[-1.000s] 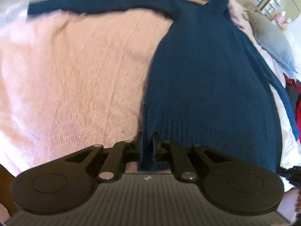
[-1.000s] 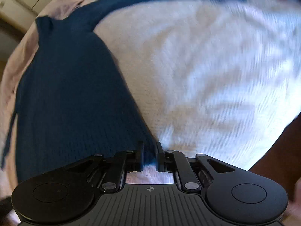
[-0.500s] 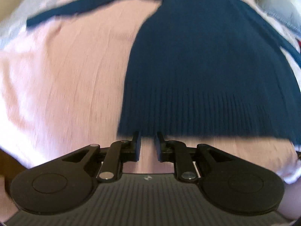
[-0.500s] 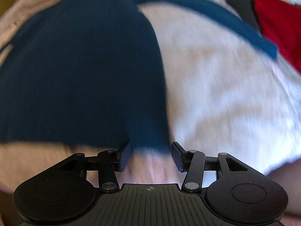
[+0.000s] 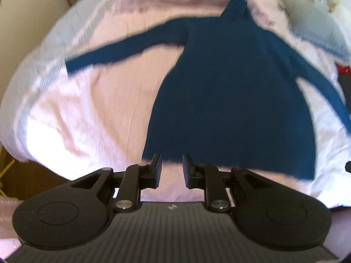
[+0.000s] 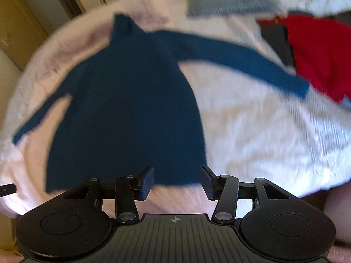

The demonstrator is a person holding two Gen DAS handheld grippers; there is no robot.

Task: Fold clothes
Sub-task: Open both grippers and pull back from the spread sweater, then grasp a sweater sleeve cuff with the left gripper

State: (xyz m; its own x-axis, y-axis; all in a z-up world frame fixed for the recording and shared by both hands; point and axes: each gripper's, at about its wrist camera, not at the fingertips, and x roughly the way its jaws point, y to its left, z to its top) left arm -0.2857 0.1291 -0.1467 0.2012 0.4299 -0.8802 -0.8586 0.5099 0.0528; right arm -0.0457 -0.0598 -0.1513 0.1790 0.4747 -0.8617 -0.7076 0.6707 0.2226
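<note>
- Sweater [image 5: 230, 100], one, dark blue, lies flat on the bed [image 5: 92, 114]: collar far, hem near, two sleeves spread sideways.
- Left gripper [image 5: 172, 171] jaws opening, narrow, empty.
- Right gripper [image 6: 177, 182] jaws opening wider, empty.

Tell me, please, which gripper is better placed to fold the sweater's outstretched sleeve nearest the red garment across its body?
Probably the right gripper: it hangs over the navy sweater at the hem corner on that sleeve's side, its jaws opening and empty. The left gripper is over the opposite corner.
</note>
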